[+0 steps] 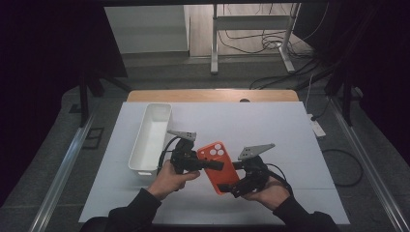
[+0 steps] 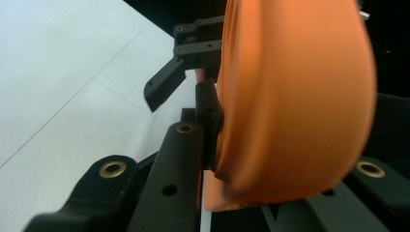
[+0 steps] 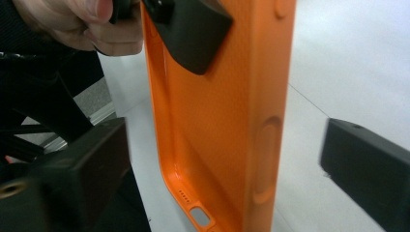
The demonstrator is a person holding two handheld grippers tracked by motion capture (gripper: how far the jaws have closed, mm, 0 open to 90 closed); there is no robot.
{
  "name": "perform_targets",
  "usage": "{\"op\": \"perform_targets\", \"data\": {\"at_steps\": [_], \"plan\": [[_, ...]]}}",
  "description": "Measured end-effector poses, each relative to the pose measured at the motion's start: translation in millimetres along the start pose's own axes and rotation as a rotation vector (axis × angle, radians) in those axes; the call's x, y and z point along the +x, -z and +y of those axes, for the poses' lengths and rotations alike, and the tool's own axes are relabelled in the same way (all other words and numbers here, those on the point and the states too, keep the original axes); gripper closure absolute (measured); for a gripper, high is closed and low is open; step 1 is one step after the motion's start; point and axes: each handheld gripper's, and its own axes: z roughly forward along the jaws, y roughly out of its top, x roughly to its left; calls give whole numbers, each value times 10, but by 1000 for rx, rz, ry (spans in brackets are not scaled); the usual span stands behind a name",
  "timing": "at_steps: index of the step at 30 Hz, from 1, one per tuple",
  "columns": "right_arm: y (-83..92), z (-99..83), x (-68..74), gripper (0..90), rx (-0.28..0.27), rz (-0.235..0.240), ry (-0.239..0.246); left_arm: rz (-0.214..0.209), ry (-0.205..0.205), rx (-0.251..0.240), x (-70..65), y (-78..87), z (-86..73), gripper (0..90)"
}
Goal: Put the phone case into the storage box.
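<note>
Orange silicone, a phone case (image 1: 218, 166), hangs in the air between my two grippers, just to the right of the white tray (image 1: 151, 137) and above the white table mat (image 1: 270, 125). My left gripper (image 1: 212, 165) is pinching the case near its camera-hole end: in the left gripper view one black pad presses flat against the case wall (image 2: 295, 106), with the jaws drawn tight on it. My right gripper (image 1: 235, 186) sits at the case's lower end, near the charging-port cutout (image 3: 200, 215); its jaws stand spread, one on either side of the case's edge with clear gaps, so they are not pressing on it. I judge the lift done and the case steadied by the left grip alone, with the second grip not yet made. The tray looks empty, so if the case is meant for it, that placing is left to do; I can see no phone anywhere near the tray.
</note>
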Motion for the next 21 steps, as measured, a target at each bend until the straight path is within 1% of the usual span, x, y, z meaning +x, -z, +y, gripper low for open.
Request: {"op": "perform_targets", "data": {"at_steps": [2, 3, 4, 7, 8, 11, 12, 14, 15, 16, 19, 20, 21], "plan": [[11, 8, -5, 179, -1, 13, -3, -3, -6, 2, -6, 0, 4, 840], [11, 8, -5, 179, -1, 13, -3, -8, -11, 1, -9, 1, 6, 840], [17, 11, -5, 233, 0, 22, -3, -15, -16, -2, -12, 1, 7, 840], [26, 17, 1, 341, 2, 48, 13, -25, -26, -1, -18, -3, 7, 839], [31, 22, 6, 413, -1, 56, 19, -32, -31, 4, -26, -10, 10, 839], [41, 28, 2, 538, -5, 68, 23, -39, -41, 9, -46, -15, 20, 838], [46, 29, -2, 577, -10, 78, 22, -34, -46, 12, -57, -12, 26, 837], [60, 34, -6, 698, -15, 113, 27, -29, -51, 15, -67, -11, 33, 836], [60, 34, -6, 698, -15, 113, 27, -25, -56, 16, -74, -9, 36, 836], [66, 37, -3, 731, -17, 121, 36, -31, -56, 16, -75, -6, 38, 834], [73, 47, -8, 803, -17, 159, 35, -51, -66, 10, -88, 4, 48, 814], [79, 48, -19, 843, -19, 177, 31, -53, -70, 7, -97, 7, 54, 788], [84, 50, -25, 845, -24, 194, 26, -46, -75, 8, -106, 10, 59, 781]]}}
